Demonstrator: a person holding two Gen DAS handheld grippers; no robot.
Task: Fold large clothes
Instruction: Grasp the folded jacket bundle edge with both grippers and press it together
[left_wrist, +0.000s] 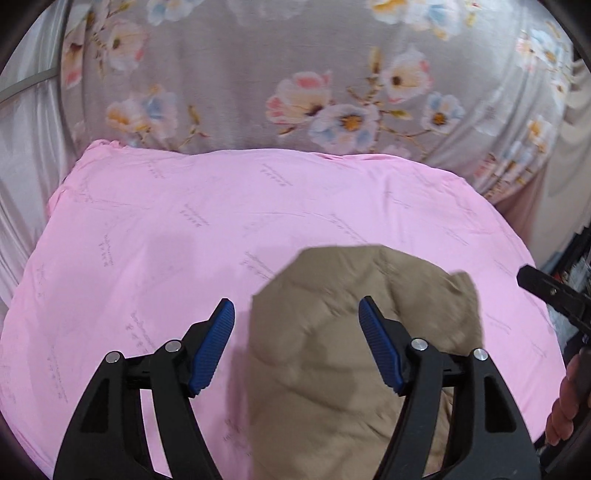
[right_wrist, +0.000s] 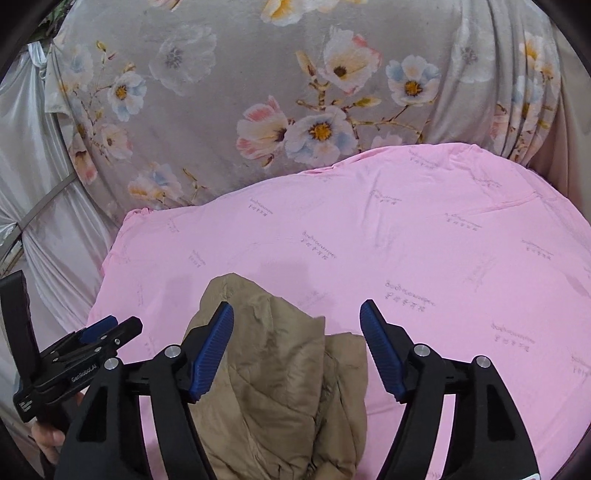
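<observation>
A tan quilted jacket (left_wrist: 332, 350) lies bunched on a pink sheet (left_wrist: 184, 229). My left gripper (left_wrist: 297, 314) is open above the garment's upper part, not touching it. In the right wrist view the same jacket (right_wrist: 280, 387) lies under my open right gripper (right_wrist: 297, 314), whose left finger (right_wrist: 214, 343) overlaps the cloth's edge. The left gripper (right_wrist: 107, 328) also shows at the left of that view, held in a hand. The right gripper's finger (left_wrist: 546, 291) shows at the right edge of the left wrist view.
A grey floral fabric (right_wrist: 258, 92) hangs behind the pink sheet. Silvery draped cloth (right_wrist: 44, 192) is at the left. Dark clutter (left_wrist: 580, 258) lies beyond the sheet's right edge.
</observation>
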